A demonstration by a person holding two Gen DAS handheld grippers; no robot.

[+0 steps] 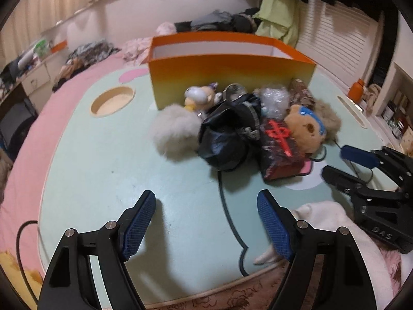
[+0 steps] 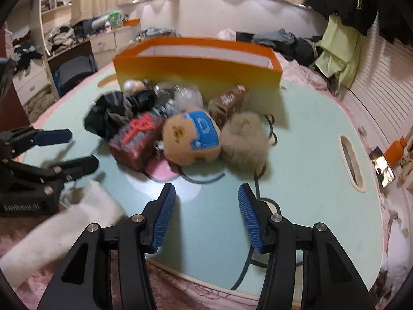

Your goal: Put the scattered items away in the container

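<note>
Orange container (image 1: 232,77) waiting empty-looking behind piled toys, left gripper (image 1: 206,224) and right gripper (image 2: 206,217) both open, holding nothing; next, probably reaching for bear plush (image 2: 192,139).

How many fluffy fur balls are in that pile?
2: a white fur ball at the pile's left end, a tan fur ball at its right end beside the bear head. Others may be hidden.

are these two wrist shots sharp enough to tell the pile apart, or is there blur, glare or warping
Left wrist view: the orange box and black bag read fairly sharp; fisheye bends the far wall, and the open left gripper casts soft shadows on the green board. Right wrist view: the pile is smeared, especially the red-marked packet; a glare patch sits just beyond the open right gripper.
</note>
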